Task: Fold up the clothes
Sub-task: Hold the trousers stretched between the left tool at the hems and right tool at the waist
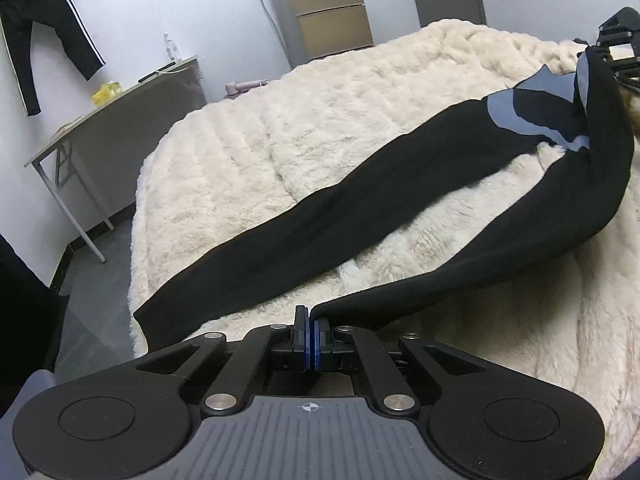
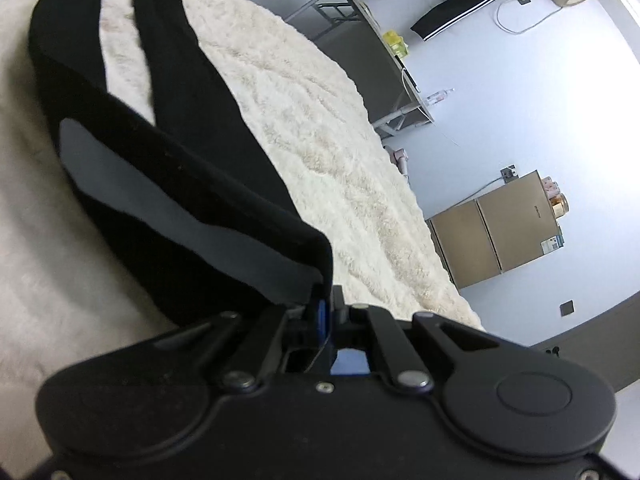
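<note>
Black trousers [image 1: 360,196] with grey-blue panels near the waist lie stretched over a cream fluffy blanket [image 1: 248,148] on a bed. My left gripper [image 1: 311,316] is shut on the cuff of the nearer leg, which is lifted off the blanket. The other leg lies flat, running to the bed's left edge. My right gripper [image 2: 326,300] is shut on the waist end of the trousers [image 2: 192,184], beside a grey-blue panel, and appears in the left wrist view at the far right [image 1: 618,46]. Both held ends hang above the blanket.
A grey folding table [image 1: 120,120] with a yellow box and a bottle stands left of the bed. A tan cabinet [image 1: 332,12] stands against the back wall beside a grey door. Black striped trousers [image 1: 36,28] hang on the wall. Dark floor runs along the bed's left edge.
</note>
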`<action>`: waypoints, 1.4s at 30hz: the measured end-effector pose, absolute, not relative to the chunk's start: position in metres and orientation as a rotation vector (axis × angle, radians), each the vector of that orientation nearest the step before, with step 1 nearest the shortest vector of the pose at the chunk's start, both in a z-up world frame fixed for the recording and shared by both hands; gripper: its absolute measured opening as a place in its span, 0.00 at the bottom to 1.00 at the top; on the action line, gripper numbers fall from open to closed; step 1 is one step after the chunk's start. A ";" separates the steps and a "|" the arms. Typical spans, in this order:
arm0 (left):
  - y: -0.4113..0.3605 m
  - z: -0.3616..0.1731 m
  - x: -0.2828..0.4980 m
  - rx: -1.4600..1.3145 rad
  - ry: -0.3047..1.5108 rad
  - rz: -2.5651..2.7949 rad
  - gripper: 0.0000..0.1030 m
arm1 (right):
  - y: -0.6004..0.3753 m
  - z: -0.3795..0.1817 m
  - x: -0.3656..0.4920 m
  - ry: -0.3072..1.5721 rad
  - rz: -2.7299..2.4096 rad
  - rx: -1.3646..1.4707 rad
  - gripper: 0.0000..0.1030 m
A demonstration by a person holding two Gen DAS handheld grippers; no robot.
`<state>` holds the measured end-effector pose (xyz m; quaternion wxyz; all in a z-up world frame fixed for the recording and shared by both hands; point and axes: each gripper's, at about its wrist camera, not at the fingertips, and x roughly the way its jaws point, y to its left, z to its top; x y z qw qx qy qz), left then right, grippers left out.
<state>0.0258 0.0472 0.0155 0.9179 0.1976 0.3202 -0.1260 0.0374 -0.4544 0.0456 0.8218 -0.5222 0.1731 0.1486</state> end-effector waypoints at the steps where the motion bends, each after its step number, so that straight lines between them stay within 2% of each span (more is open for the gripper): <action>1: 0.047 0.015 0.028 0.407 0.659 -0.259 0.02 | -0.453 0.044 0.044 0.363 0.322 -1.116 0.00; 42: 0.069 0.022 0.067 0.391 0.687 -0.235 0.02 | -0.450 0.046 0.111 0.354 0.365 -1.131 0.00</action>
